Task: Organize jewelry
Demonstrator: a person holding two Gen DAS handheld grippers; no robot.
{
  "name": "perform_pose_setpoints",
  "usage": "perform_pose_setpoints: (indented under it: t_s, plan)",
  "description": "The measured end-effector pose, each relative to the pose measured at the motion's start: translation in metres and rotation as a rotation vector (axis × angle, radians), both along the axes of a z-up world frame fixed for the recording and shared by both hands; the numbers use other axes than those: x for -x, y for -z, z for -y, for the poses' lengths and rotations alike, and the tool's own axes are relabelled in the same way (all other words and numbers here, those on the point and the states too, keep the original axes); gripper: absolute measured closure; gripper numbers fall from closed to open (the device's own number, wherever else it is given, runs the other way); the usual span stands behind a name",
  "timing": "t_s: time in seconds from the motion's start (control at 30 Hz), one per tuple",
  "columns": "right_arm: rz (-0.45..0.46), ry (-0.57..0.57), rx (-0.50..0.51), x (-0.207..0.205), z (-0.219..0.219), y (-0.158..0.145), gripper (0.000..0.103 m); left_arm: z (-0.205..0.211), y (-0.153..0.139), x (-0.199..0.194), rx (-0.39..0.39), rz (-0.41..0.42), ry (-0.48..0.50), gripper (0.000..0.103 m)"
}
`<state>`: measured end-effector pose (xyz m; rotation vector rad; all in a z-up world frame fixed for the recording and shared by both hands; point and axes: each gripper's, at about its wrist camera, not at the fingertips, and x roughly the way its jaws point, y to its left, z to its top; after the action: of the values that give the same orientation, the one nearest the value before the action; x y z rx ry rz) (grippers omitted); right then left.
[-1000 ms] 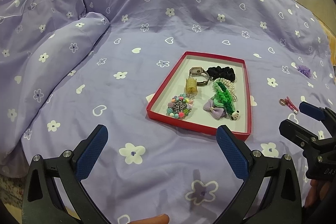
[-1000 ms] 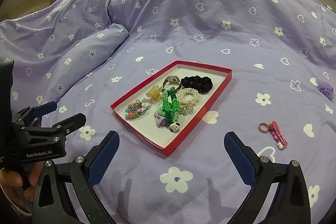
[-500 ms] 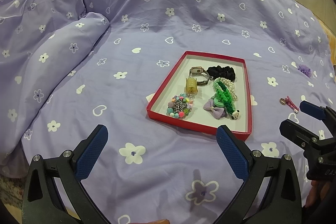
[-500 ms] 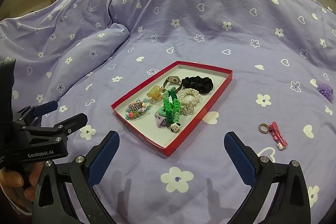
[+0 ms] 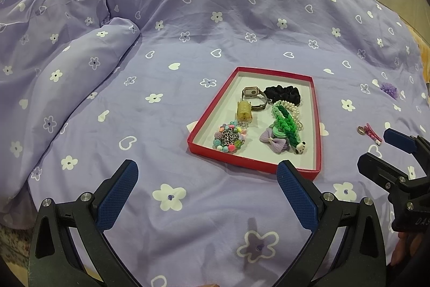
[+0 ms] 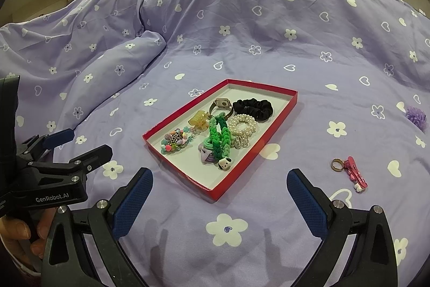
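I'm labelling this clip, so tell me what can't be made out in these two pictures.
- Purple bow hair tie, right wrist view: mostly covered by the green braided band.
- Small brown ring, left wrist view: too small to tell its material.
- Right tongs, left wrist view: cut off by the frame edge.
- Purple fluffy hair tie, right wrist view: blurred near the lens rim.

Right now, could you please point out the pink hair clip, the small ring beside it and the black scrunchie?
pink hair clip [image 6: 355,174], right wrist view, middle of its body.
ring [image 6: 336,165], right wrist view, on its band.
black scrunchie [image 6: 253,108], right wrist view, on the gathered fabric.
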<state>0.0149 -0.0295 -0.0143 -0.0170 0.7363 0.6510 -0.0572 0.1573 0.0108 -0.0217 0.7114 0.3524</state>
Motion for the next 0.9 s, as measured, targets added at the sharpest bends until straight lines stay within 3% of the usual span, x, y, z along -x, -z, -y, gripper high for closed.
perform_pose_setpoints:
  t_s: [0.9]
  plan:
    - [0.004,-0.001,0.002,0.0012,-0.0004,-0.0019,0.002,0.0031,-0.0048,-0.001,-0.006,0.005,0.003,0.0]
